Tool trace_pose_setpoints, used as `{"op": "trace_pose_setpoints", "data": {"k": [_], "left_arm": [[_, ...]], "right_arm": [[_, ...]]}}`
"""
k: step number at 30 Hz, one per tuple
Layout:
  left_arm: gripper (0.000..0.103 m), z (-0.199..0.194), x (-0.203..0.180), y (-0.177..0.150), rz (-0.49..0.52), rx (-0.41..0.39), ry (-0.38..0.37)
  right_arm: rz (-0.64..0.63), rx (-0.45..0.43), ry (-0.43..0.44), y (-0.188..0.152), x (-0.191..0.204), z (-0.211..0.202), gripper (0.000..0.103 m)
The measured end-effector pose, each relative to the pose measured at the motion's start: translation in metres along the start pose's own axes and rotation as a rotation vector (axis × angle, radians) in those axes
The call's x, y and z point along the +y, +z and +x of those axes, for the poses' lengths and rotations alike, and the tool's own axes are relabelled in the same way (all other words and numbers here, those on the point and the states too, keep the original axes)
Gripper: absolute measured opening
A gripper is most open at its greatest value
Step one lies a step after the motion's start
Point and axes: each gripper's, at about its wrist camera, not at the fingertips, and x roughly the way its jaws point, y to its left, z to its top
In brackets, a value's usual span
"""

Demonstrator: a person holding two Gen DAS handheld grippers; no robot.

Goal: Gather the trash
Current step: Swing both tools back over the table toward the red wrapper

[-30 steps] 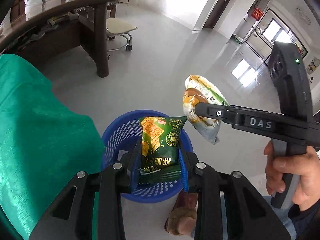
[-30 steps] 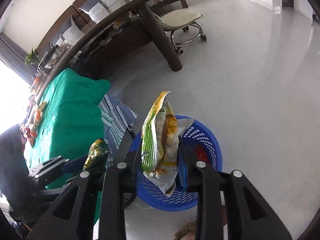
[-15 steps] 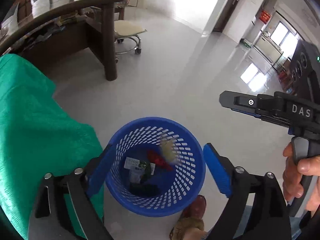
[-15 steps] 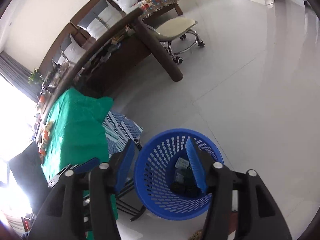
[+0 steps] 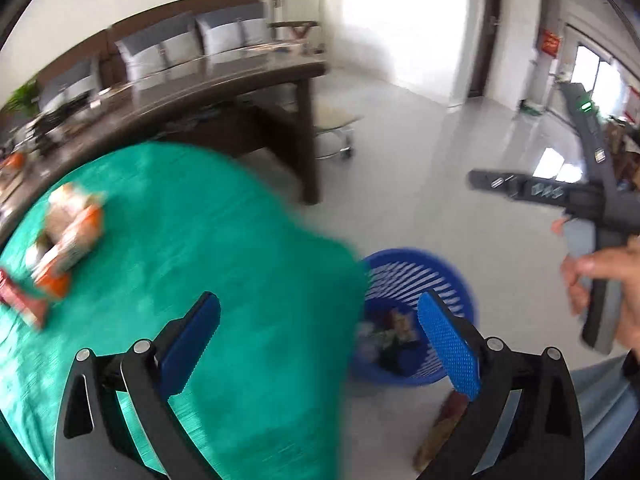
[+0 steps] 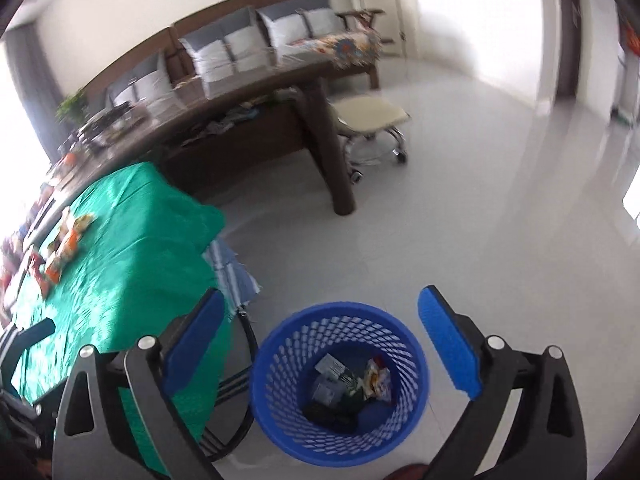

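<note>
**Both grippers empty over the bin, more wrappers waiting on the table**

The left gripper (image 5: 320, 344) and the right gripper (image 6: 320, 340) have just been opening, and each now stands spread wide with nothing between its blue pads. The blue mesh wastebasket (image 6: 280, 364) sits on the pale tiled floor beside the table draped in a green cloth (image 5: 224, 264); several crumpled snack packets (image 6: 352, 380) lie at its bottom. The right gripper hangs over the basket. The left one looks across the cloth toward the remaining trash, orange-and-white snack wrappers (image 5: 64, 240) at the far left of the table, well apart from its fingers.

The left-wrist view is heavily smeared, so the wrappers' edges are hard to read; a grab made in this haste may close on cloth instead of foil, dragging the cover and whatever lies on it. Light, slippery packets may also slide away from a pad that arrives flat. The basket is light and near the table leg, so a low swing could tip it.
</note>
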Motion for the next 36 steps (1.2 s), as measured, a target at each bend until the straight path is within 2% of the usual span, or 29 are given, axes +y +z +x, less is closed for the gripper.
{"op": "trace_pose_setpoints", "data": {"k": [4, 7, 9, 15, 18, 21, 24, 28, 33, 36], "left_arm": [[0.098, -0.018, 0.055, -0.029, -0.078, 0.031, 0.091], [0.098, -0.037, 0.096, -0.049, -0.141, 0.04, 0.174], [0.098, -0.049, 0.121, -0.062, -0.177, 0.041, 0.214], [0.098, -0.08, 0.198, -0.095, -0.251, 0.047, 0.354], [0.098, -0.086, 0.233, -0.11, -0.336, 0.058, 0.371], [0.098, -0.091, 0.252, -0.124, -0.365, 0.073, 0.374], [0.098, -0.094, 0.266, -0.137, -0.372, 0.09, 0.396], [0.098, -0.094, 0.283, -0.146, -0.415, 0.104, 0.41], [0.098, -0.087, 0.296, -0.151, -0.468, 0.116, 0.356], [0.099, -0.084, 0.297, -0.15, -0.466, 0.116, 0.359]], "right_arm": [[-0.123, -0.012, 0.074, -0.014, 0.064, -0.003, 0.098], [-0.244, -0.022, 0.088, -0.028, 0.116, -0.003, 0.098], [-0.282, -0.023, 0.112, -0.038, 0.145, -0.004, 0.098], [-0.398, 0.053, 0.252, -0.059, 0.251, 0.002, 0.098], [-0.455, 0.103, 0.281, -0.06, 0.296, 0.015, 0.098], [-0.512, 0.15, 0.279, -0.057, 0.331, 0.035, 0.098], [-0.545, 0.176, 0.272, -0.056, 0.351, 0.053, 0.098], [-0.561, 0.194, 0.254, -0.059, 0.359, 0.067, 0.098], [-0.563, 0.193, 0.237, -0.065, 0.354, 0.072, 0.098], [-0.563, 0.193, 0.232, -0.066, 0.355, 0.072, 0.098]]}}
